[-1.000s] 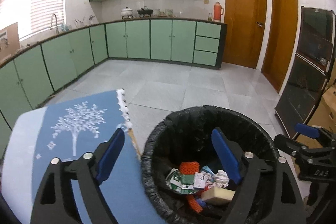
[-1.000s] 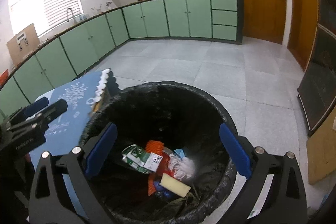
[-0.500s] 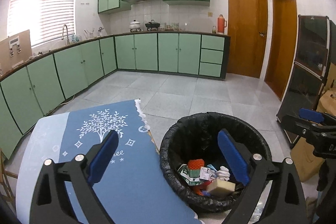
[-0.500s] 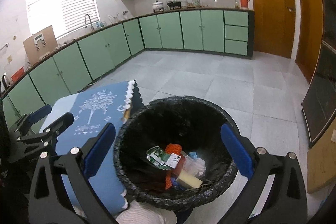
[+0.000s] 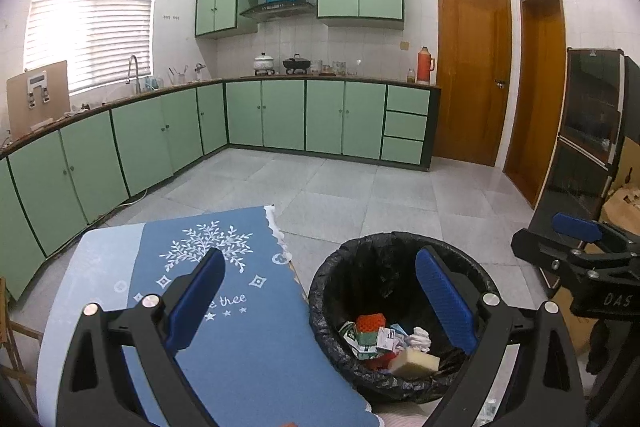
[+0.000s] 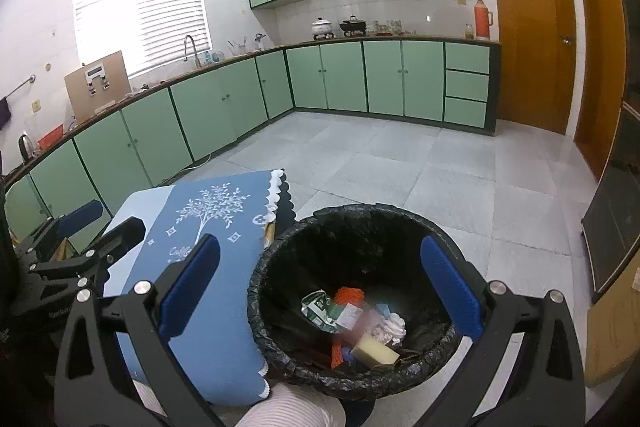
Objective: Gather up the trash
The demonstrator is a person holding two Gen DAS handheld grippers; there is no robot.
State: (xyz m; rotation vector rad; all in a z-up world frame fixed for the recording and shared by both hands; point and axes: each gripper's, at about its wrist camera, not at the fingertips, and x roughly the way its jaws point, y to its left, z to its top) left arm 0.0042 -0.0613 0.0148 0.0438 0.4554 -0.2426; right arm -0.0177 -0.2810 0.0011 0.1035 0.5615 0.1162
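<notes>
A bin with a black liner stands on the floor beside the table, and its rim fills the lower middle of the right wrist view. Inside lie a yellow sponge, an orange net, a green-white carton and crumpled white tissue. My left gripper hangs open above the table edge and bin, nothing between its blue pads. My right gripper is open and empty over the bin. Each shows in the other's view: the right gripper, the left gripper.
A table under a blue cloth with a white tree print adjoins the bin on the left. A person's white ribbed sleeve shows at the bottom. Green cabinets line the far walls, and a dark glass cabinet stands at the right.
Both grippers have drawn back and up from the bin, which now looks smaller and lower. The left jaws spread slightly wider. The trash in the bin has not moved.
</notes>
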